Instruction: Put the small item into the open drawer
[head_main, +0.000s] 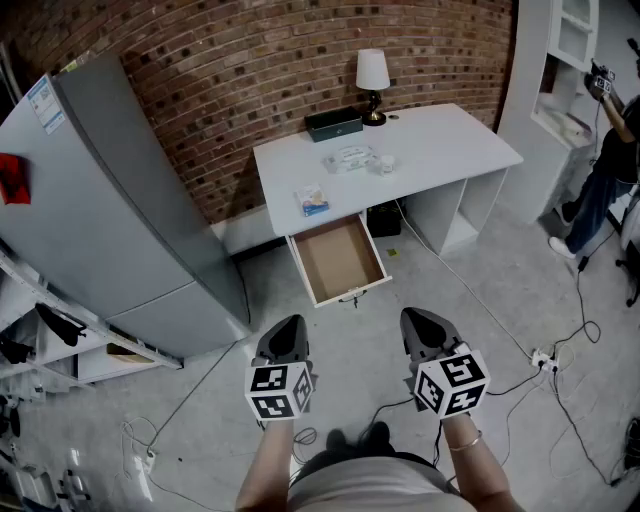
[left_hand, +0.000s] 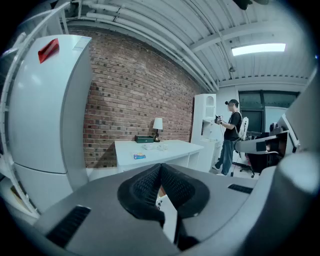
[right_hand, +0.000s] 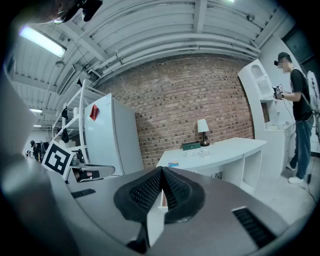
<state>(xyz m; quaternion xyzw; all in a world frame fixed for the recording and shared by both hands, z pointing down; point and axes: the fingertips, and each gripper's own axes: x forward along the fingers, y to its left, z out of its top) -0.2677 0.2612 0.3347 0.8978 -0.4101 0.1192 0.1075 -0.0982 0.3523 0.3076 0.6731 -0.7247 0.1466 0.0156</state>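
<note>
Head view: the small packet (head_main: 314, 201) lies on the white desk (head_main: 450, 140) behind the open drawer (head_main: 338, 262), well apart from the left gripper (head_main: 286, 335) and right gripper (head_main: 424, 328). Left gripper view: jaws clenched, empty, packet far ahead. Right gripper view: jaws clenched, empty, fridge (right_hand: 109, 135) at left

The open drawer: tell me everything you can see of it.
The drawer is pulled well out from under the white desk, below the desk's left part in the head view, and it opens toward the person. It is a shallow box with white walls and a brown, board-like bottom. It looks empty. A small metal fitting, perhaps a handle or key, sits at its front panel. Only the desk touches it.
</note>
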